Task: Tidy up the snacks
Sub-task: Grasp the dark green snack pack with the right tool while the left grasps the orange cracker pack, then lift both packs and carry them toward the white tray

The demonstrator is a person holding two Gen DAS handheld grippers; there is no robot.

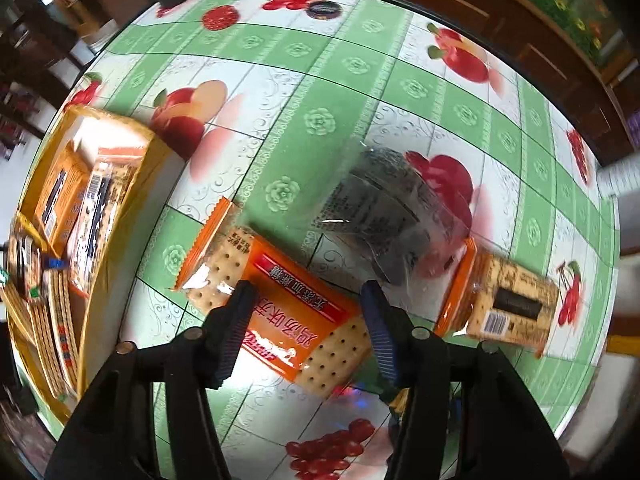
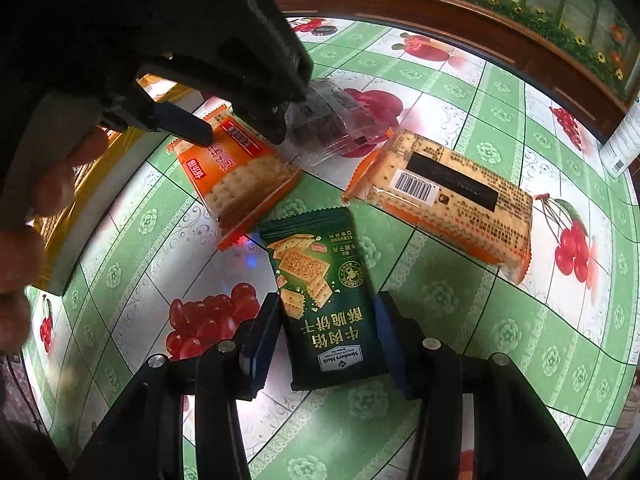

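While your right tool [image 2: 326,344] clamps the green pack [image 2: 320,300], your open left tool [image 1: 306,332] straddling the orange pack [image 1: 280,304] beside it could snag its crinkly edge.

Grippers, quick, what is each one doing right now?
Left gripper: open, straddling the orange cracker pack, not yet gripping.
Right gripper: shut on the green cracker pack.

On the table [image 2: 460,312], the cracker pack [image 2: 240,176] lies left, w/ a clear pack [image 2: 336,124] behind it and a barcode pack [image 2: 444,196] to the right. A biscuit pouch [image 2: 324,296] sits in front, btwn those two. The box [image 1: 120,184] at far left has more packs in it.
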